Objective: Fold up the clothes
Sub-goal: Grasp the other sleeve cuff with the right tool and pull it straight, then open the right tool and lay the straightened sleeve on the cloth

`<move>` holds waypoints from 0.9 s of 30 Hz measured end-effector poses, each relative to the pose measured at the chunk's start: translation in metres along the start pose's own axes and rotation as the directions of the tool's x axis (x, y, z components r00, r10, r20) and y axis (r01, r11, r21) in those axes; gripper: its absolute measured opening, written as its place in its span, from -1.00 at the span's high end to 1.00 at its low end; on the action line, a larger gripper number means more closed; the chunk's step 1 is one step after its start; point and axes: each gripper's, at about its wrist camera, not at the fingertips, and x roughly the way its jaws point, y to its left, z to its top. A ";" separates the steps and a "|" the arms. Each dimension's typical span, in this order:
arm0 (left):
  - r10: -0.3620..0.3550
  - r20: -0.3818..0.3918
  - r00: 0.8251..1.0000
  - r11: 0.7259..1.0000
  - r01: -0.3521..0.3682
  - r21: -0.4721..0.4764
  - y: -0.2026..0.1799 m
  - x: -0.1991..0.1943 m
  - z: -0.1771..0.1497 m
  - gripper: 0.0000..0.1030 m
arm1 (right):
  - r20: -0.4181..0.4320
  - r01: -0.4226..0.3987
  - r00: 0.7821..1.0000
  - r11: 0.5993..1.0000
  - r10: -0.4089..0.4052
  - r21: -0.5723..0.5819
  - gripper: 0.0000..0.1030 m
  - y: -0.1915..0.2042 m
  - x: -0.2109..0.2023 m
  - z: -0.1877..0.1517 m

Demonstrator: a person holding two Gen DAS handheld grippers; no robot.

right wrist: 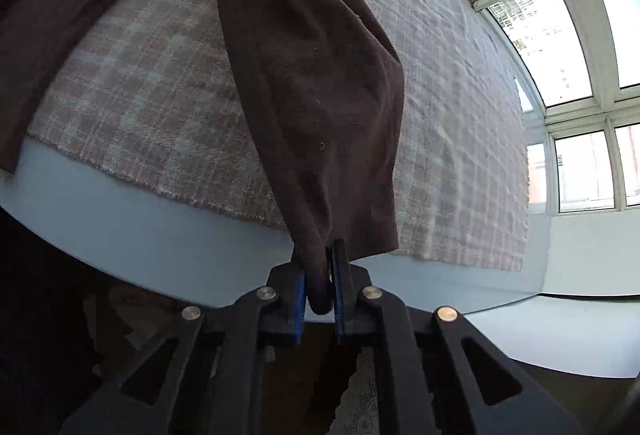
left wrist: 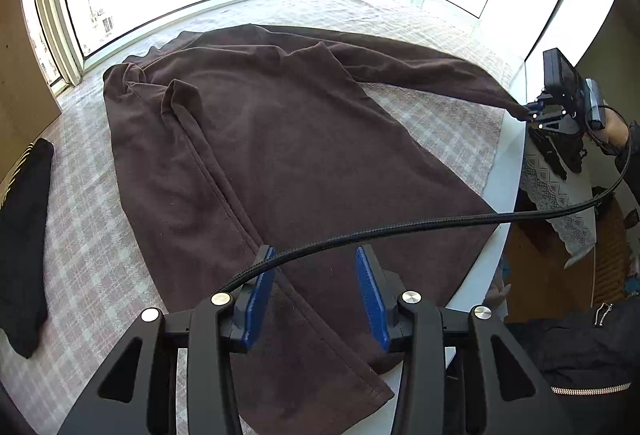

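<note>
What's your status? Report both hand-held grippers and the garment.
Left hand-held gripper open above brown garment. Right hand-held gripper shut on sleeve end, pulled past table edge. Black cable crosses garment.

Dark brown garment (left wrist: 256,139), plain. Pink-and-cream plaid cloth (left wrist: 92,251) beneath, over white table (right wrist: 160,235). Black folded item (left wrist: 24,235) at nine o'clock. Black left gripper (left wrist: 316,287) and right gripper (right wrist: 318,275), blue pads (left wrist: 372,295). Black braided cable (left wrist: 400,227).
</note>
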 end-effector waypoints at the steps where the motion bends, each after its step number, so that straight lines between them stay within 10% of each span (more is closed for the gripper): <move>1: -0.003 -0.004 1.000 1.000 0.003 -0.001 0.000 0.001 0.000 0.22 | 0.020 -0.046 0.999 0.998 0.045 0.033 0.78 0.001 0.000 0.003; 7: -0.043 -0.042 0.998 0.998 0.044 0.044 -0.006 0.018 0.027 0.22 | 0.277 -0.376 0.920 0.827 0.278 0.417 0.17 -0.065 -0.004 0.014; 14: -0.024 -0.034 0.999 0.955 0.033 0.296 -0.047 0.073 0.135 0.19 | 0.272 -0.401 0.915 0.752 0.298 0.524 0.17 -0.083 0.051 0.033; 27: -0.031 -0.163 0.986 0.664 0.142 0.734 -0.147 0.193 0.212 0.19 | 0.340 -0.529 0.849 0.643 0.405 0.554 0.17 -0.112 0.102 0.040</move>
